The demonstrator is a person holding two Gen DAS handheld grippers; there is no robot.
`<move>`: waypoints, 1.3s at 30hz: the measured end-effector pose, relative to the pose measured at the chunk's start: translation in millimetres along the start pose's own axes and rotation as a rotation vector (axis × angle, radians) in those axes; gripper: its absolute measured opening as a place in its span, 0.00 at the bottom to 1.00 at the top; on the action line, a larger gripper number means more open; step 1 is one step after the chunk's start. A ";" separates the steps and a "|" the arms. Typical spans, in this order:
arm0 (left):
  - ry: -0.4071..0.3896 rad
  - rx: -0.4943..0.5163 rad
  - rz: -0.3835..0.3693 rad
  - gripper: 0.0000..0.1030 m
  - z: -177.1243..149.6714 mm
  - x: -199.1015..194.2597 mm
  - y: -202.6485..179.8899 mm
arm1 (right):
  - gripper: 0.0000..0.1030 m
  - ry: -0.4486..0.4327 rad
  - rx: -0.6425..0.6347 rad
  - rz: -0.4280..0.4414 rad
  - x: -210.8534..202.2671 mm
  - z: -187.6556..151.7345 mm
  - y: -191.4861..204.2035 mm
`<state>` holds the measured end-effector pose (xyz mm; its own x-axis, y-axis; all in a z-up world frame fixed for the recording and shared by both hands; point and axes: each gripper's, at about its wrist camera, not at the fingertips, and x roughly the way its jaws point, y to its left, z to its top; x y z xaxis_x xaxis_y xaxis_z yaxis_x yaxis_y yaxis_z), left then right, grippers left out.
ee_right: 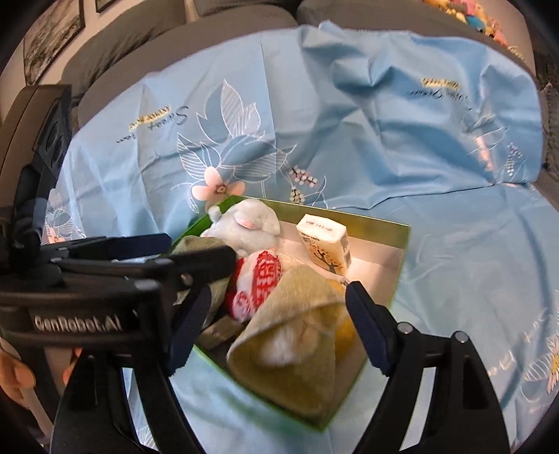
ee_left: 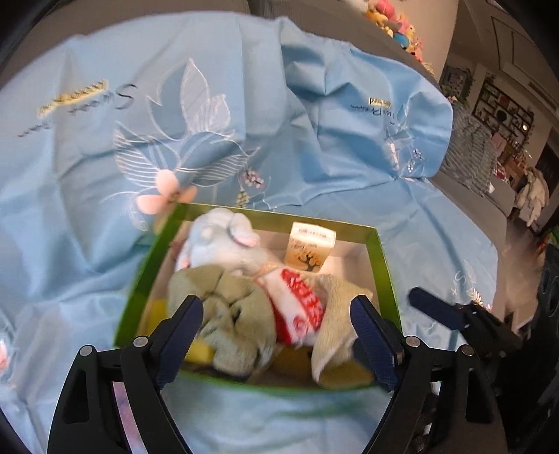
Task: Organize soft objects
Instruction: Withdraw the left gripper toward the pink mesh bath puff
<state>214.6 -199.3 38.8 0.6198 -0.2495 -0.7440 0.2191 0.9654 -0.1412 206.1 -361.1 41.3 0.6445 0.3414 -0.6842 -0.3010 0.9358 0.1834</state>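
A green box [ee_left: 382, 265] [ee_right: 401, 265] lies on a light blue sheet. It holds a light blue plush toy [ee_left: 216, 241] [ee_right: 251, 223], a red-and-white plush [ee_left: 300, 300] [ee_right: 260, 279], an olive-green towel [ee_left: 230, 314] [ee_right: 297, 335], yellow sponges [ee_left: 202, 349] and a small tissue pack [ee_left: 309, 251] [ee_right: 325, 244]. My left gripper [ee_left: 279, 321] is open, its fingers straddling the towel above the box. My right gripper [ee_right: 276, 321] is open over the box's near right end, its fingers either side of the folded towel. The left gripper also shows in the right wrist view [ee_right: 195, 251].
The blue floral sheet [ee_left: 244, 104] [ee_right: 349, 122] covers a grey sofa [ee_right: 174, 31]. A pile of plush toys [ee_left: 394, 21] sits at the back right. The right gripper's finger [ee_left: 436, 307] reaches in beside the box. Shelves and furniture stand far right.
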 end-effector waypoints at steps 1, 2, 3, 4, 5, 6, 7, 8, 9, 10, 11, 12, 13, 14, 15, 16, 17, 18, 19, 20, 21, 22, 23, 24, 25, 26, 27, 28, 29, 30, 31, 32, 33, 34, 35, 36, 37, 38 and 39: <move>-0.009 -0.004 -0.006 0.84 -4.9 -6.7 0.8 | 0.78 -0.011 0.000 -0.008 -5.5 -2.4 0.3; -0.014 -0.005 -0.010 0.84 -10.6 -14.2 1.5 | 0.78 -0.036 0.002 -0.024 -15.6 -6.4 0.8; -0.024 -0.007 -0.004 0.84 -15.4 -21.0 1.9 | 0.79 -0.054 0.006 -0.036 -23.2 -9.4 1.2; -0.032 -0.007 0.004 0.84 -18.8 -25.7 1.5 | 0.81 -0.064 0.010 -0.042 -27.9 -11.5 1.5; -0.040 -0.006 0.011 0.84 -23.7 -32.6 1.8 | 0.82 -0.076 0.015 -0.049 -34.6 -15.1 2.0; -0.048 -0.007 0.016 0.84 -27.8 -38.7 2.0 | 0.84 -0.084 0.017 -0.055 -41.2 -18.9 3.1; -0.051 -0.007 0.026 0.84 -32.1 -44.5 2.8 | 0.85 -0.086 0.014 -0.059 -46.8 -22.7 5.0; -0.051 -0.005 0.034 0.84 -36.2 -50.2 3.3 | 0.85 -0.086 0.011 -0.062 -48.9 -24.2 7.2; -0.058 -0.002 0.038 0.84 -41.0 -56.2 3.5 | 0.86 -0.084 0.008 -0.068 -53.7 -28.8 10.6; -0.066 0.007 0.051 0.85 -46.3 -63.5 3.9 | 0.88 -0.078 0.001 -0.069 -56.8 -32.9 14.2; -0.074 0.012 0.059 0.85 -50.8 -69.1 3.0 | 0.90 -0.073 -0.008 -0.070 -60.3 -37.1 17.8; -0.082 0.014 0.066 0.85 -54.9 -74.4 3.1 | 0.90 -0.069 -0.017 -0.074 -63.0 -40.8 22.0; -0.084 0.019 0.069 0.85 -59.1 -79.7 3.0 | 0.90 -0.065 -0.022 -0.074 -65.4 -43.6 24.8; -0.088 0.024 0.070 0.85 -63.1 -84.1 2.3 | 0.91 -0.055 -0.030 -0.070 -67.1 -46.5 28.7; -0.097 0.028 0.077 0.85 -67.8 -90.7 2.1 | 0.91 -0.048 -0.033 -0.065 -69.6 -49.8 32.7; -0.101 0.031 0.083 0.85 -70.8 -95.1 1.6 | 0.92 -0.044 -0.032 -0.064 -72.2 -53.0 36.4; -0.106 0.037 0.088 0.85 -75.7 -101.0 1.3 | 0.94 -0.041 -0.032 -0.062 -74.4 -56.0 39.0; -0.114 0.035 0.093 0.86 -80.0 -106.0 1.5 | 1.00 -0.035 -0.033 -0.059 -76.0 -59.4 42.9; -0.129 0.032 0.096 0.90 -85.7 -113.0 2.2 | 0.99 -0.036 -0.034 -0.058 -78.1 -62.7 46.3; -0.137 0.030 0.097 0.94 -89.2 -117.0 2.9 | 0.99 -0.032 -0.038 -0.052 -79.3 -66.1 50.1; -0.149 0.026 0.101 0.99 -93.4 -121.9 3.7 | 0.99 -0.027 -0.041 -0.053 -80.0 -68.8 53.5; -0.164 0.024 0.107 0.99 -97.5 -127.2 4.5 | 0.99 -0.026 -0.044 -0.054 -80.8 -70.8 56.3; -0.173 0.026 0.112 0.99 -101.5 -132.2 4.8 | 0.99 -0.024 -0.047 -0.053 -82.2 -73.5 59.7; -0.182 0.026 0.116 0.99 -104.7 -137.0 5.7 | 0.99 -0.022 -0.048 -0.050 -83.2 -74.5 62.7; -0.188 0.026 0.120 0.99 -107.3 -140.6 6.2 | 0.99 -0.021 -0.050 -0.046 -84.8 -75.7 65.5; -0.195 0.025 0.126 0.99 -110.0 -144.4 7.0 | 0.99 -0.022 -0.050 -0.047 -86.0 -76.6 68.3; -0.205 0.024 0.131 0.99 -112.3 -148.2 8.3 | 0.99 -0.023 -0.053 -0.044 -88.0 -77.6 71.3; -0.211 0.021 0.135 0.99 -114.5 -151.1 9.4 | 0.99 -0.024 -0.052 -0.044 -88.8 -78.0 73.3; -0.214 0.018 0.141 0.99 -115.8 -153.0 10.6 | 0.99 -0.027 -0.052 -0.044 -90.4 -78.7 75.7; -0.216 0.016 0.143 0.99 -117.2 -154.9 11.9 | 0.99 -0.027 -0.053 -0.045 -91.7 -79.2 77.9; -0.218 0.013 0.145 0.99 -119.4 -156.5 13.2 | 0.99 -0.024 -0.053 -0.045 -92.1 -80.2 79.9; -0.223 0.008 0.150 0.99 -121.2 -158.3 14.7 | 0.99 -0.021 -0.054 -0.046 -92.3 -80.9 82.3; -0.229 0.005 0.152 0.99 -123.2 -159.9 16.0 | 0.99 -0.018 -0.056 -0.046 -92.7 -82.2 84.7; -0.228 0.003 0.151 0.99 -124.9 -160.5 17.4 | 0.99 -0.014 -0.060 -0.046 -92.4 -83.2 86.9; -0.229 -0.007 0.148 0.99 -126.4 -160.9 19.9 | 0.99 -0.008 -0.064 -0.048 -91.6 -84.1 88.9; -0.230 -0.018 0.145 0.99 -128.2 -161.3 22.6 | 0.99 -0.004 -0.067 -0.049 -90.6 -84.6 90.4; -0.228 -0.023 0.144 0.99 -130.6 -161.4 25.0 | 0.99 0.003 -0.070 -0.048 -89.0 -85.6 92.2; -0.227 -0.026 0.148 0.99 -134.3 -162.3 26.9 | 0.99 0.008 -0.072 -0.047 -87.6 -85.8 93.5; -0.223 -0.030 0.154 0.99 -136.5 -161.2 29.8 | 0.99 0.018 -0.074 -0.045 -84.5 -87.0 95.8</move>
<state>18.4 -120.0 65.4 0.7954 -0.1064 -0.5967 0.0887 0.9943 -0.0590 61.7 -307.9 55.2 0.6458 0.2969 -0.7034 -0.3239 0.9408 0.0998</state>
